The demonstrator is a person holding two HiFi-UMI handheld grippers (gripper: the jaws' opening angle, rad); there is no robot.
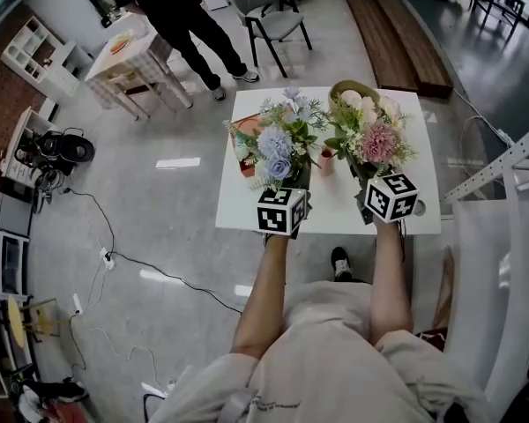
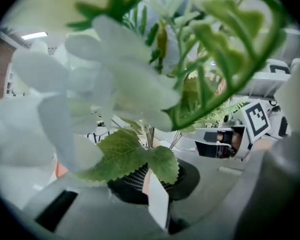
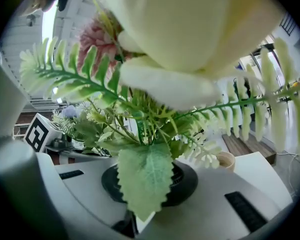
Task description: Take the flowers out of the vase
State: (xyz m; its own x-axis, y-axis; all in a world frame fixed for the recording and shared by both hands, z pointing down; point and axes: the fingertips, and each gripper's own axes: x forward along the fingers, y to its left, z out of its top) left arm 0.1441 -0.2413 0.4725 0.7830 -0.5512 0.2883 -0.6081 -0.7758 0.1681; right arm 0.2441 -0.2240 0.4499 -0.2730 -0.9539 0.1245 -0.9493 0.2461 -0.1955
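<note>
Bouquets over white table (image 1: 423, 220), frame centre: left gripper (image 1: 285, 203) clamped on blue-flower bouquet (image 1: 277, 145) stems, right gripper (image 1: 384, 192) clamped on pink-flower bouquet (image 1: 376, 139) stems. Small pink vase (image 1: 326, 162) stands on table between them. Shirt print (image 1: 278, 404) too small to read.

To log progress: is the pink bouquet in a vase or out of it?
Out. The pink bouquet stands upright in the right gripper, which is shut on its stems; no vase surrounds them.
</note>
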